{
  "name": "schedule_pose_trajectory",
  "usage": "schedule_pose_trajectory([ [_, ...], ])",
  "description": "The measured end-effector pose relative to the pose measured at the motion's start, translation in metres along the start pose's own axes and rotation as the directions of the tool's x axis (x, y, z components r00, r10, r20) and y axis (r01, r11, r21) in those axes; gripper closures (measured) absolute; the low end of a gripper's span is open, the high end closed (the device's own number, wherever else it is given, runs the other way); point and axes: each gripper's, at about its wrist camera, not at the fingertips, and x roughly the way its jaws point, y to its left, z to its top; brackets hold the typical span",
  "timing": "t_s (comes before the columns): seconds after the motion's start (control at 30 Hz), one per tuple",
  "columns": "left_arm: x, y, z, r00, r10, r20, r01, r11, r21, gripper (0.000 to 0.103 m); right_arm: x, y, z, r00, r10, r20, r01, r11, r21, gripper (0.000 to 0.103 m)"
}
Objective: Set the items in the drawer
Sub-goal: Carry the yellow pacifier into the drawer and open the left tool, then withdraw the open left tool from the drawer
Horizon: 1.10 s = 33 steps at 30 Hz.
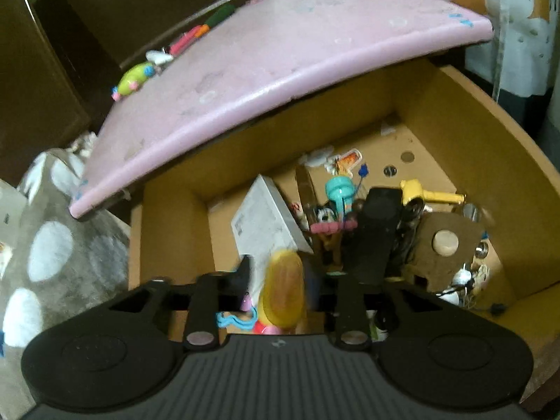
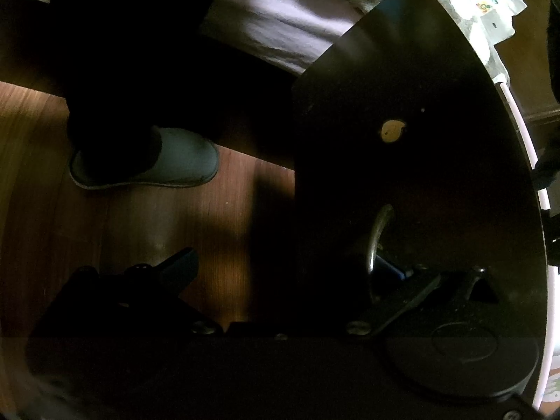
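Open cardboard-brown drawer [image 1: 465, 133] crowded with clutter; a blurred yellow item [image 1: 283, 290] above it.

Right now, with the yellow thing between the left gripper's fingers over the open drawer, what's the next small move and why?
Probably withdraw the left gripper straight up and back. The blurred yellow oval item sits between widely spread fingers, apparently already released, above the cluttered drawer. The right gripper should keep to the metal handle on the dark drawer front until the left one is out.
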Motion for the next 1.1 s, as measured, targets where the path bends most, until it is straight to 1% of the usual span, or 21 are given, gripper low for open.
schedule_pose_trajectory([
  [0.03, -0.004, 0.002, 0.000, 1.000, -0.003, 0.012, 0.004, 1.000, -0.010, 0.035, 0.001, 0.000, 0.000, 1.000, -0.001, 0.000, 0.001, 1.000, -0.001, 0.000],
  [0.1, -0.013, 0.006, -0.001, 0.999, -0.013, 0.032, 0.014, 1.000, -0.028, 0.035, 0.002, 0.001, 0.000, 1.000, -0.003, 0.000, 0.003, 1.000, -0.002, 0.000],
  [0.2, -0.024, 0.013, -0.004, 0.999, -0.026, 0.042, 0.029, 0.998, -0.050, 0.035, 0.002, 0.000, 0.003, 1.000, -0.010, 0.007, 0.010, 0.999, 0.046, 0.000],
  [0.33, -0.040, 0.022, -0.011, 0.997, -0.050, 0.055, 0.054, 0.995, -0.088, 0.035, 0.003, 0.004, 0.005, 0.999, -0.047, -0.003, 0.047, 0.997, 0.066, 0.001],
  [0.43, -0.051, 0.029, -0.018, 0.995, -0.074, 0.068, 0.082, 0.989, -0.121, 0.035, 0.003, 0.008, 0.007, 0.996, -0.086, -0.014, 0.087, 0.994, 0.066, 0.006],
  [0.47, -0.055, 0.032, -0.021, 0.994, -0.083, 0.076, 0.093, 0.987, -0.135, 0.035, 0.003, 0.009, 0.008, 0.995, -0.099, -0.019, 0.100, 0.993, 0.068, 0.010],
  [0.5, -0.059, 0.034, -0.024, 0.992, -0.093, 0.085, 0.105, 0.983, -0.149, 0.035, 0.003, 0.009, 0.009, 0.993, -0.117, -0.023, 0.119, 0.990, 0.071, 0.016],
  [0.53, -0.064, 0.037, -0.027, 0.990, -0.105, 0.098, 0.120, 0.978, -0.168, 0.035, 0.002, 0.010, 0.010, 0.990, -0.136, -0.028, 0.138, 0.988, 0.075, 0.020],
  [0.6, -0.077, 0.046, -0.037, 0.984, -0.112, 0.140, 0.140, 0.968, -0.207, 0.035, 0.001, 0.010, 0.012, 0.985, -0.169, -0.037, 0.172, 0.982, 0.081, 0.036],
  [0.63, -0.085, 0.051, -0.044, 0.978, -0.116, 0.174, 0.155, 0.961, -0.231, 0.035, 0.000, 0.010, 0.013, 0.981, -0.187, -0.043, 0.190, 0.979, 0.075, 0.039],
  [0.7, -0.101, 0.063, -0.060, 0.961, -0.127, 0.247, 0.197, 0.939, -0.281, 0.035, 0.000, 0.012, 0.014, 0.973, -0.227, -0.052, 0.230, 0.972, 0.056, 0.052],
  [0.73, -0.108, 0.069, -0.067, 0.952, -0.131, 0.277, 0.216, 0.927, -0.307, 0.035, 0.000, 0.013, 0.014, 0.968, -0.244, -0.054, 0.247, 0.968, 0.042, 0.055],
  [0.8, -0.119, 0.081, -0.087, 0.936, -0.135, 0.324, 0.258, 0.890, -0.375, 0.035, 0.001, 0.016, 0.014, 0.959, -0.277, -0.059, 0.278, 0.960, 0.010, 0.063],
  [0.83, -0.123, 0.087, -0.097, 0.930, -0.141, 0.340, 0.282, 0.866, -0.413, 0.035, 0.002, 0.018, 0.013, 0.954, -0.294, -0.059, 0.294, 0.956, -0.009, 0.065],
  [0.87, -0.125, 0.091, -0.107, 0.926, -0.144, 0.349, 0.300, 0.843, -0.448, 0.035, 0.003, 0.019, 0.013, 0.949, -0.308, -0.059, 0.307, 0.951, -0.022, 0.069],
  [0.9, -0.127, 0.094, -0.114, 0.924, -0.140, 0.354, 0.306, 0.827, -0.471, 0.035, 0.003, 0.018, 0.013, 0.947, -0.316, -0.062, 0.315, 0.949, -0.024, 0.073],
  [0.97, -0.131, 0.099, -0.124, 0.921, -0.132, 0.367, 0.311, 0.815, -0.488, 0.035, 0.003, 0.016, 0.016, 0.943, -0.327, -0.070, 0.326, 0.945, -0.026, 0.079],
  [1.03, -0.134, 0.103, -0.132, 0.917, -0.124, 0.380, 0.317, 0.806, -0.500, 0.035, 0.002, 0.013, 0.018, 0.943, -0.323, -0.083, 0.322, 0.946, -0.024, 0.081],
  [1.1, -0.135, 0.109, -0.137, 0.908, -0.126, 0.401, 0.336, 0.791, -0.512, 0.035, 0.001, 0.011, 0.020, 0.942, -0.321, -0.092, 0.320, 0.947, -0.027, 0.087],
])
